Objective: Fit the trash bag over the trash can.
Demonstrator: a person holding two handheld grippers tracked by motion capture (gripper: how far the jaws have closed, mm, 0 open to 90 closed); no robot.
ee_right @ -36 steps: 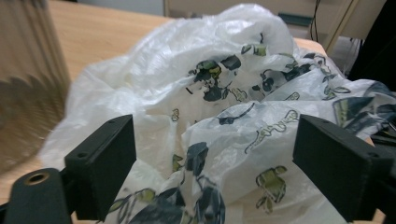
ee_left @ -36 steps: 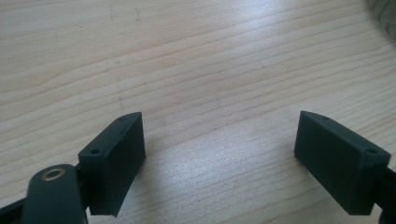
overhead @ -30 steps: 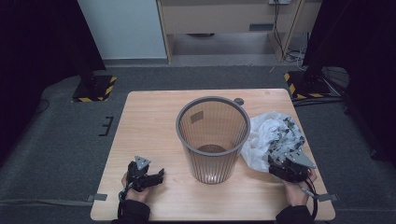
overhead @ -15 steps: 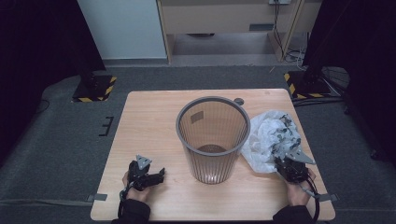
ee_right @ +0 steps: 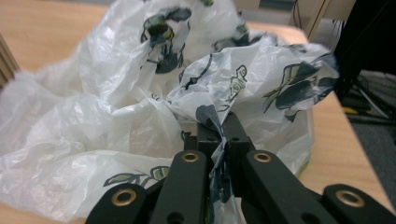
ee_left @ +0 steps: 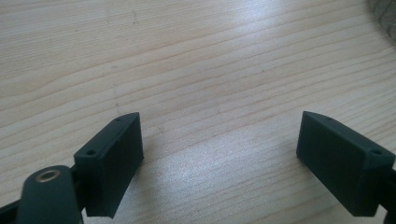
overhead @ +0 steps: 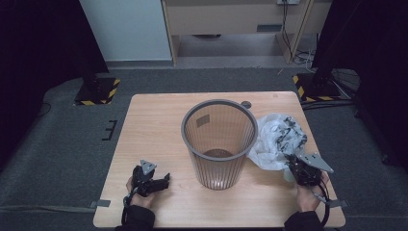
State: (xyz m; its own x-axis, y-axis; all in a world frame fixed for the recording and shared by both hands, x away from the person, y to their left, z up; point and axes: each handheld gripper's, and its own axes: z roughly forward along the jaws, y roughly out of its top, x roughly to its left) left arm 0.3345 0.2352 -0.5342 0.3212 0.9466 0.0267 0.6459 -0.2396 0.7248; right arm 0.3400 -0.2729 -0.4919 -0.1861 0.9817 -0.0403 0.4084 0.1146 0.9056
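Note:
A crumpled white plastic bag (overhead: 278,140) printed with dark leaf patterns lies on the wooden table (overhead: 159,120), right of a grey mesh wastebasket (overhead: 219,142) that stands upright at the centre. My right gripper (overhead: 294,164) is at the bag's near right edge; in the right gripper view its jaws are shut on a fold of the plastic bag (ee_right: 140,112), pinched at my right gripper (ee_right: 219,140). My left gripper (overhead: 163,180) rests low at the table's near left, well apart from the basket. In the left gripper view my left gripper (ee_left: 219,149) stands open over bare wood.
A small dark round inset (overhead: 246,104) sits in the tabletop behind the basket. Two stand bases with yellow-black striped edges (overhead: 96,91) (overhead: 315,89) rest on the grey floor beyond the table. A cabinet (overhead: 226,19) stands at the back.
My right gripper has pulled back toward the near edge with the bag's fold in it, stretching the bag slightly. The left gripper has stayed put.

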